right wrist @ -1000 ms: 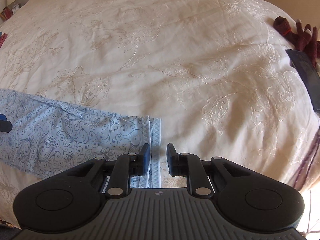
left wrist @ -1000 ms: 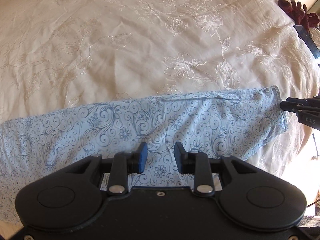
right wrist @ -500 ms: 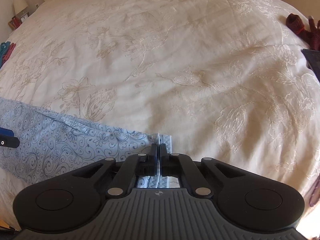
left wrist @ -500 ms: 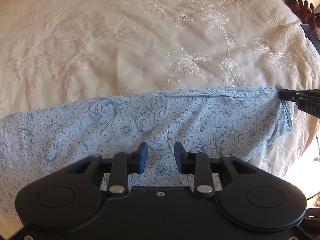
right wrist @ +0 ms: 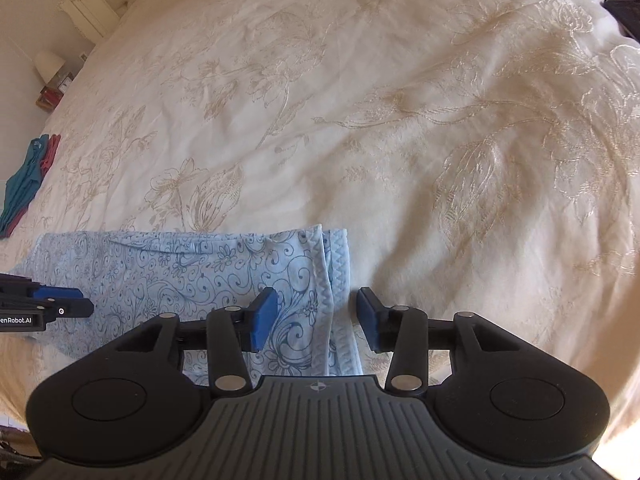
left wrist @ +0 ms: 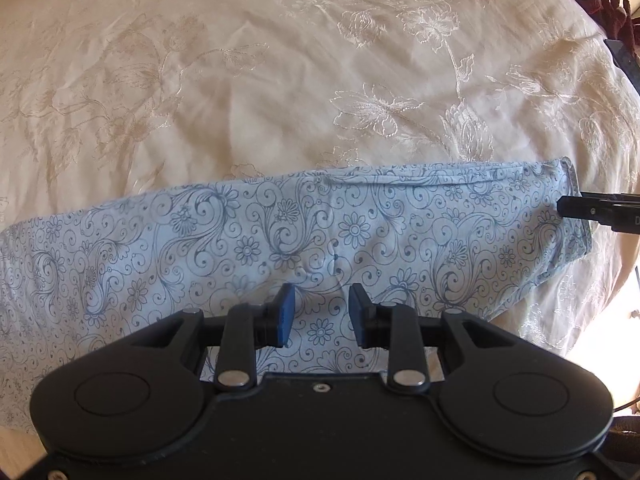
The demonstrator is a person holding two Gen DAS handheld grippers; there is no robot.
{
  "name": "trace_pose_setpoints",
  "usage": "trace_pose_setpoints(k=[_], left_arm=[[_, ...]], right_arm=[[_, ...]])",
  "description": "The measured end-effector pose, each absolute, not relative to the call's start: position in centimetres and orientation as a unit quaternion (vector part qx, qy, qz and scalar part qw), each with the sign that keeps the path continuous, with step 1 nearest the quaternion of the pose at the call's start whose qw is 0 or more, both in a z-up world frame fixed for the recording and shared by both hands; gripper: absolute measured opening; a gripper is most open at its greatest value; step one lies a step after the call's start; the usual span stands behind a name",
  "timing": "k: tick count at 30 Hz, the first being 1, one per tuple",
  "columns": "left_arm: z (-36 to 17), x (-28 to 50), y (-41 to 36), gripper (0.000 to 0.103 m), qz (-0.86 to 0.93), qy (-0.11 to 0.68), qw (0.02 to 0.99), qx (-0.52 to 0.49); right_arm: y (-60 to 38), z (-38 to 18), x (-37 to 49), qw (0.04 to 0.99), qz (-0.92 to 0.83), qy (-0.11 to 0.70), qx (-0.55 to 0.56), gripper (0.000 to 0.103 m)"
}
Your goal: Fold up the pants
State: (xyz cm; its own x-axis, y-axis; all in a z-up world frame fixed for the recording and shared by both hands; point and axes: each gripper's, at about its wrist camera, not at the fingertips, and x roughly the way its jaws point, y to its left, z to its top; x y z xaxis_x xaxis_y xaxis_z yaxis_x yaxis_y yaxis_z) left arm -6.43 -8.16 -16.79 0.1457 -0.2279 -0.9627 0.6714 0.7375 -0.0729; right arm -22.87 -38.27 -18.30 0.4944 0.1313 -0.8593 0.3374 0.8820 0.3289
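Observation:
Light-blue pants [left wrist: 360, 232] with a dark swirl-and-flower print lie as a long flat band across the cream bedspread [left wrist: 280, 80]. My left gripper [left wrist: 322, 316] hovers over the middle of the band, open, with flat cloth under the gap and nothing pinched. My right gripper [right wrist: 316, 320] sits at the hem end of the pants [right wrist: 180, 272]. Its jaws are opening wide, and the zigzag-stitched hem edge [right wrist: 338, 280] lies loose between the blue pads [right wrist: 264, 318]. Each gripper shows at the edge of the other's view: the right gripper [left wrist: 600, 216], the left gripper [right wrist: 48, 306].
A dark red glove-like item [left wrist: 600, 4] and a dark flat object [left wrist: 624, 60] lie at the bed's far right. Folded teal and red clothes [right wrist: 24, 176] rest at the left edge. A lamp on a nightstand [right wrist: 50, 64] and the headboard [right wrist: 92, 4] stand beyond.
The right gripper shut on the hem half a second ago and has now sprung open, dropping lower and rolling. The hem lies released between its jaws. The left gripper has not moved.

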Motion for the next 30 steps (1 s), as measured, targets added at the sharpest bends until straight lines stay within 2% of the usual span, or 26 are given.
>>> trace_pose_setpoints(k=[6,8,10,14,23,30], left_arm=[[-16.8,-6.1,-7.0,0.04,-0.29,0.581,0.738,0.187],[-16.9,-5.8,-6.5,0.04,-0.285,0.581,0.741,0.181],[-16.9,-5.4,-6.0,0.04,-0.278,0.583,0.743,0.173],[-17.1,-4.5,-5.5,0.04,-0.27,0.581,0.75,0.163],[-19.3,-1.4,-6.3,0.04,-0.237,0.578,0.766,0.155],[-20.9,-1.4,-7.8,0.04,-0.258,0.564,0.757,0.202]], right_arm=[[-39.3,-20.2,-22.1,0.811,-0.024,0.501,0.301,0.049],[-40.1,-20.8,-21.9,0.792,-0.017,0.497,0.354,0.046],[-40.5,-21.4,-21.9,0.771,-0.004,0.499,0.395,0.01],[-39.5,-20.2,-22.3,0.778,-0.003,0.493,0.39,0.01],[-38.9,-13.5,-22.8,0.797,0.0,0.417,0.436,0.01],[-37.3,-11.5,-21.2,0.801,0.006,0.421,0.426,0.01]])
